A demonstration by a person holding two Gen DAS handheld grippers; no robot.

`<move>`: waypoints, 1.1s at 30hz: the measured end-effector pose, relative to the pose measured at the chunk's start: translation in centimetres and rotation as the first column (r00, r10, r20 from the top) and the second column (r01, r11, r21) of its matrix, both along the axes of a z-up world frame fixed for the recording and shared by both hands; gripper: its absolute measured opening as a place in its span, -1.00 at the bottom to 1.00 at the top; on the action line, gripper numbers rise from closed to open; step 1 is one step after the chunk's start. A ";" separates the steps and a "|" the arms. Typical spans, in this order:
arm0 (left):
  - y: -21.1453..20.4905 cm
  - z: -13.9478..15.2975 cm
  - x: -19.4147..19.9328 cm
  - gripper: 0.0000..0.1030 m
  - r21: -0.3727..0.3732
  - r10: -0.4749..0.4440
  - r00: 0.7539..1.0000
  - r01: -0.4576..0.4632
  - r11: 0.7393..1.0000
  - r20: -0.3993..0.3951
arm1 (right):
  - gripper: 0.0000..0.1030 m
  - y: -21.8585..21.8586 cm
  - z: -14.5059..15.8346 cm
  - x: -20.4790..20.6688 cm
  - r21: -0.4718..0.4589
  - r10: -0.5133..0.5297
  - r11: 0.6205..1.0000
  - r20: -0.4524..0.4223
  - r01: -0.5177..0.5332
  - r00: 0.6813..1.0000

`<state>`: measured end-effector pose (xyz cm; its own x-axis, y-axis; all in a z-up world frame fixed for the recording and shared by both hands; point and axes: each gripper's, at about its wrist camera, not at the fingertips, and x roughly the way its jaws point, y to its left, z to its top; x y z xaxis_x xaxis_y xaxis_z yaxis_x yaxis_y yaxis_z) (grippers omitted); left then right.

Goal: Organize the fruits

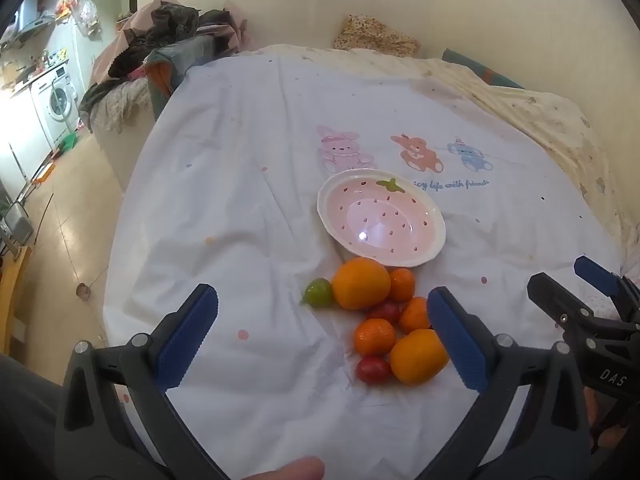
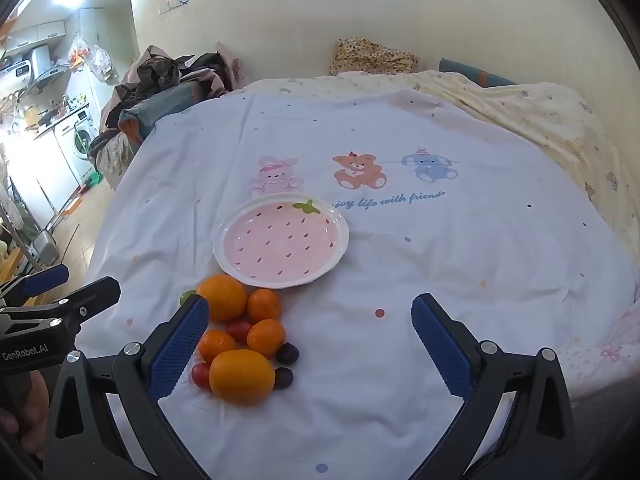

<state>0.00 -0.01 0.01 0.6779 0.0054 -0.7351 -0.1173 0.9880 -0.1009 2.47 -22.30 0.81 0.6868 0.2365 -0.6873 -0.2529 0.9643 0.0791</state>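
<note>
Right wrist view: strawberry plate [image 2: 280,276] holds nothing; fruits [image 2: 240,340] lie beside it.

On the bed sheet [image 2: 440,264], mid-frame, sits the plate [image 2: 280,240]. The fruit pile [image 2: 244,340] lies just below it, lower left in the right wrist view.

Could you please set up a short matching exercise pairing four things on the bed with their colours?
Things:
1. strawberry plate
2. small fruit at the pile's far left
3. biggest fruit beside the plate
4. printed elephant

Colours:
A. green
B. blue
C. pink with a white rim
D. orange

Pairs: 1-C, 2-A, 3-D, 4-B
</note>
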 end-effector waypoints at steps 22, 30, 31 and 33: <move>-0.2 0.3 0.1 1.00 0.001 0.002 1.000 -0.002 1.000 -0.002 | 1.00 0.1 -0.2 0.1 -0.007 -0.002 1.000 -0.002 0.002 1.000; -0.1 0.0 0.1 1.00 0.001 -0.001 1.000 0.001 1.000 -0.003 | 1.00 0.0 -0.1 0.1 -0.007 -0.002 1.000 -0.001 0.002 1.000; -0.2 0.0 0.1 1.00 0.003 -0.001 1.000 0.001 1.000 -0.001 | 1.00 0.0 -0.1 0.1 -0.007 -0.001 1.000 -0.001 0.001 1.000; -0.2 0.0 0.1 1.00 0.002 -0.002 1.000 0.002 1.000 -0.002 | 1.00 -0.1 -0.1 0.1 -0.007 -0.001 1.000 -0.001 0.001 1.000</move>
<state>0.08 -0.20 -0.03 0.6767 0.0057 -0.7362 -0.1157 0.9884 -0.0986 2.59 -22.35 0.67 0.6865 0.2313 -0.6894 -0.2524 0.9649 0.0724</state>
